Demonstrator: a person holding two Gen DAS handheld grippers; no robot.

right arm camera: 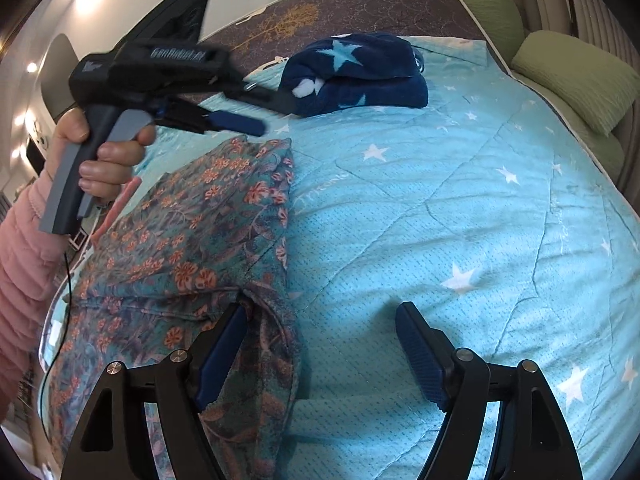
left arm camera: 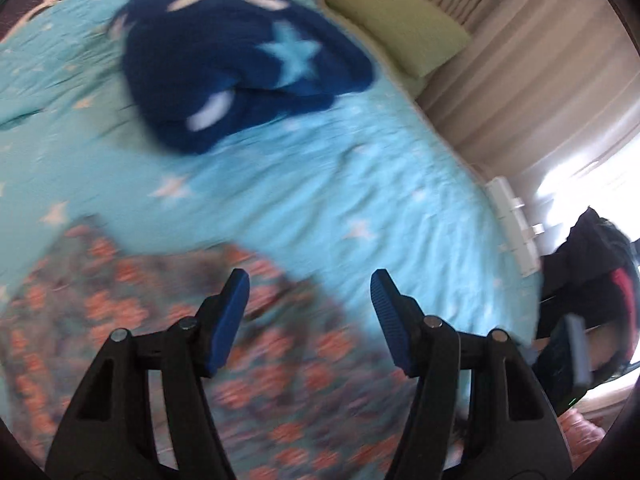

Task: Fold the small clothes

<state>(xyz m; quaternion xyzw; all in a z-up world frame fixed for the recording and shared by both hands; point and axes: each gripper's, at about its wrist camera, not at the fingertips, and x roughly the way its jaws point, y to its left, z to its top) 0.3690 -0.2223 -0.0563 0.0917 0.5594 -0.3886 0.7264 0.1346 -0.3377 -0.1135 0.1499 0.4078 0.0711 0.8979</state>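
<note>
Quilt: your turquoise star-print quilt (right arm camera: 420,220) fills most of the right wrist view and the middle of the left wrist view.
Brown cover: a brown deer-print bedspread (right arm camera: 320,4) runs along the top of the right wrist view, above the quilt.
Floral garment: the small floral garment (right arm camera: 192,248) lies flat on the quilt, in the left half of the right wrist view; in the left wrist view it shows, blurred, at the lower left.
Navy bundle: a navy star-print fleece item (right arm camera: 356,76) sits folded at the upper centre of the right wrist view, well apart from the floral garment.
Pillows: green pillows (right arm camera: 576,76) rest at the upper right edge.
Left tongs: your left gripper (left arm camera: 310,314) is released, fingers spread wide, hanging over the floral garment's edge and gripping nothing; the right wrist view shows it at the upper left, in your hand (right arm camera: 100,156).
Right tongs: your right gripper (right arm camera: 320,350) is released too; its left finger (right arm camera: 222,354) overlaps the floral garment's near corner, its right finger lies over bare quilt.
</note>
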